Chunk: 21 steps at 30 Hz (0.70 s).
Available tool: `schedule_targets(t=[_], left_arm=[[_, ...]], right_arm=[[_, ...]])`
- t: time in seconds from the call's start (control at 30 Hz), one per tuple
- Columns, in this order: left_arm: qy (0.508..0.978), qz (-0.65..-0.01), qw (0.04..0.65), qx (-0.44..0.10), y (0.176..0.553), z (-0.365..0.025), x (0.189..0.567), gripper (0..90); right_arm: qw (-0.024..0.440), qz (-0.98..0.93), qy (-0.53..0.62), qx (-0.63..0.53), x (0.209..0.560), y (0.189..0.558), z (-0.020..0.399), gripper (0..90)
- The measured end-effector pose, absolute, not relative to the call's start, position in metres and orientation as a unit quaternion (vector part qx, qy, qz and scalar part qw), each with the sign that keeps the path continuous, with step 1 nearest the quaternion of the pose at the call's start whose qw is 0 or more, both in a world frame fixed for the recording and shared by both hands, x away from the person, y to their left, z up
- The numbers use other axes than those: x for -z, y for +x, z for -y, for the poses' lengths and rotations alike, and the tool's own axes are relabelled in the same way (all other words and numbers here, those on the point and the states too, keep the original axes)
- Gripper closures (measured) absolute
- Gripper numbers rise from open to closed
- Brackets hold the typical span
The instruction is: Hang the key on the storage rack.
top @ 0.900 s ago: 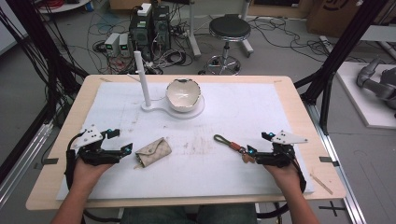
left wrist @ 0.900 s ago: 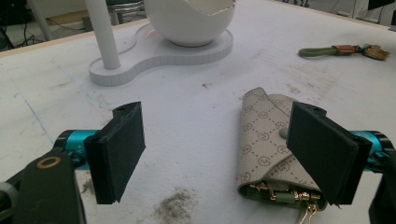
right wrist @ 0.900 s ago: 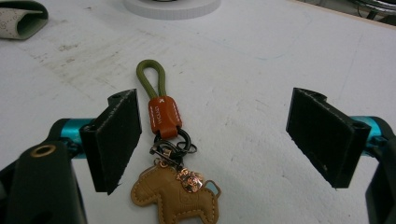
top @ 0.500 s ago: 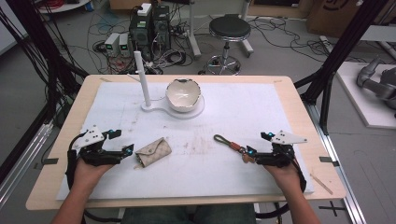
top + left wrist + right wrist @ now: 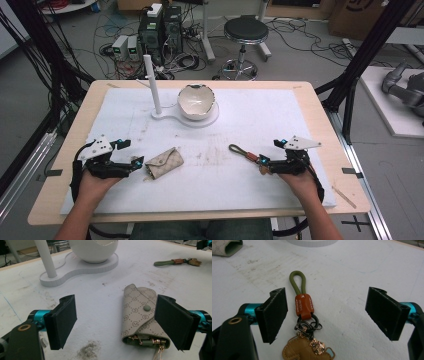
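Nothing has shifted since the earlier frames: both hands and both things lie where they lay.

Low and left of centre in the high view, the beige patterned fabric key pouch with a green snap button lies flat on the white padded mat. In the left gripper view the pouch sits toward the right of the frame, its open end near the bottom edge with gold chain links spilling out. The left gripper rests just beside the pouch, its fingers spread wide; the right-hand one overlaps the pouch's edge in the frame, but I cannot tell whether it touches.

Right of centre in the high view, the keyring with an olive cord loop and a brown leather tab lies on the mat. In the right gripper view it runs up the middle, a tan leather charm at its lower end. The right gripper sits at that end, fingers wide apart and clear of the tab.

In the upper middle of the high view, a white egg-shaped bowl on a white base with an upright post stands on the wooden table, well apart from both
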<state>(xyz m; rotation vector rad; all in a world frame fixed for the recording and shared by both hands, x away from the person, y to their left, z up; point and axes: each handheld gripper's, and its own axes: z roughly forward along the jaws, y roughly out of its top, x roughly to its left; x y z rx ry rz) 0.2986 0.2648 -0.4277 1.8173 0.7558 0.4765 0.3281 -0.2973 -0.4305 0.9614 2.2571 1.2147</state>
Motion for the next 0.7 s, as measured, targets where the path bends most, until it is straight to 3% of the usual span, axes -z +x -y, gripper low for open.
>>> schedule_targets(t=[0.57, 0.7], left_arm=[[0.767, -0.318, 0.519, -0.205, 0.292, -0.270, 0.429, 18.3], [0.768, -0.318, 0.517, -0.204, 0.293, -0.269, 0.429, 18.3]], right_arm=[[0.150, -0.857, 0.331, -0.367, 0.448, 0.351, 0.260, 18.5], [0.143, -0.867, 0.332, -0.343, 0.452, 0.353, 0.258, 25.9]])
